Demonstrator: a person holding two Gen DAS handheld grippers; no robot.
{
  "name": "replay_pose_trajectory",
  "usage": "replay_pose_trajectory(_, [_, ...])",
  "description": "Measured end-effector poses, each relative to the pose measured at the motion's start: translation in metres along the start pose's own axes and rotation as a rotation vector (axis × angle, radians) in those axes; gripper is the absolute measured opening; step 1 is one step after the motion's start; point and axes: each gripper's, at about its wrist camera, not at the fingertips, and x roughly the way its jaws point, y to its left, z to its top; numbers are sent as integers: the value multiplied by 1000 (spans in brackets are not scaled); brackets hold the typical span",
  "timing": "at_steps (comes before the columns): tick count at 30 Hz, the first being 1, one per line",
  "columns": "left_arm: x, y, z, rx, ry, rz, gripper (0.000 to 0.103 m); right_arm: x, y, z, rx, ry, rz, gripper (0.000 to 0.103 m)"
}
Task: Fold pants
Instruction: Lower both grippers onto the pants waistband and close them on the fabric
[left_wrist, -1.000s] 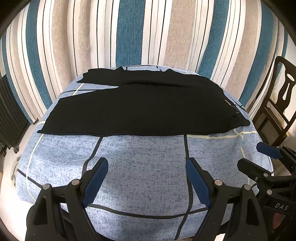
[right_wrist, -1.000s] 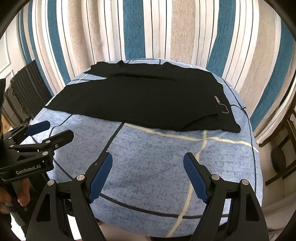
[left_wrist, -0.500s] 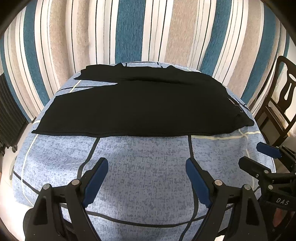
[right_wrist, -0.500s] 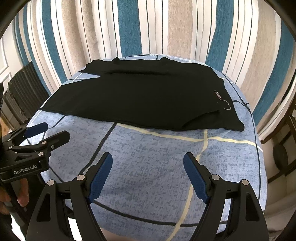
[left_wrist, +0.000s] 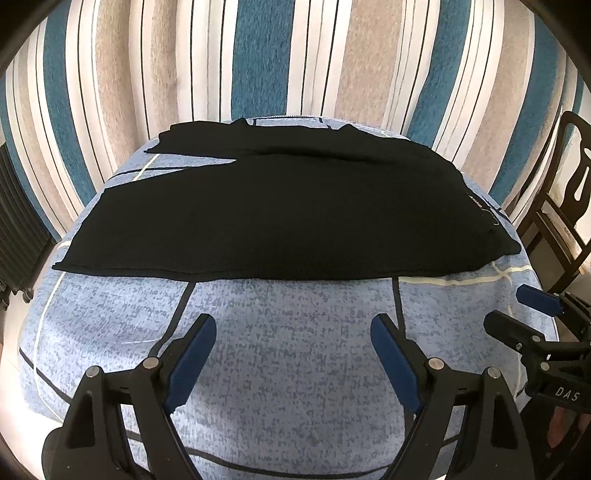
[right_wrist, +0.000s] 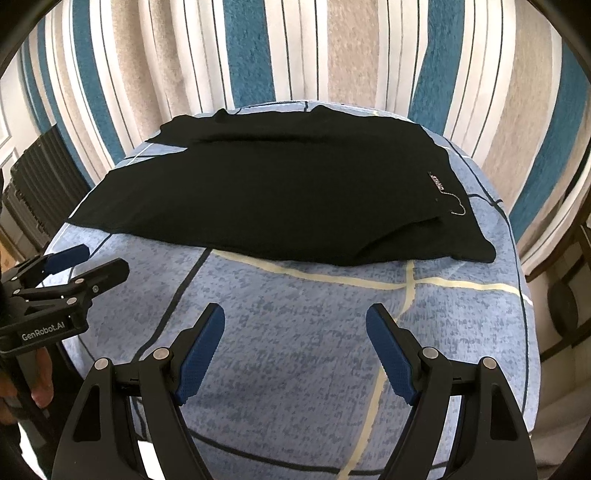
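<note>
Now pants (left_wrist: 280, 218) flat on bed (left_wrist: 295, 332), both grippers (left_wrist: 293, 360) (right_wrist: 295, 343) wide, short of near hem.

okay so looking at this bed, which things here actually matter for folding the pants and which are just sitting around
Part of the job:
black pants, spread flat on the blue bedsheet
left gripper, open
right gripper, open

Just around:
striped curtain
dark wooden chair
dark radiator
</note>
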Motion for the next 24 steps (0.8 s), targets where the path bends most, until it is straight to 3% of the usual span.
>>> replay_pose_trajectory(14, [22,20,10,-67,7,-24,87,23,-30,10,79,4,12,79])
replay_pose_trajectory(24, [34,81,16,-294,-23,-43,87,36,-83,14,299,-21,93,79])
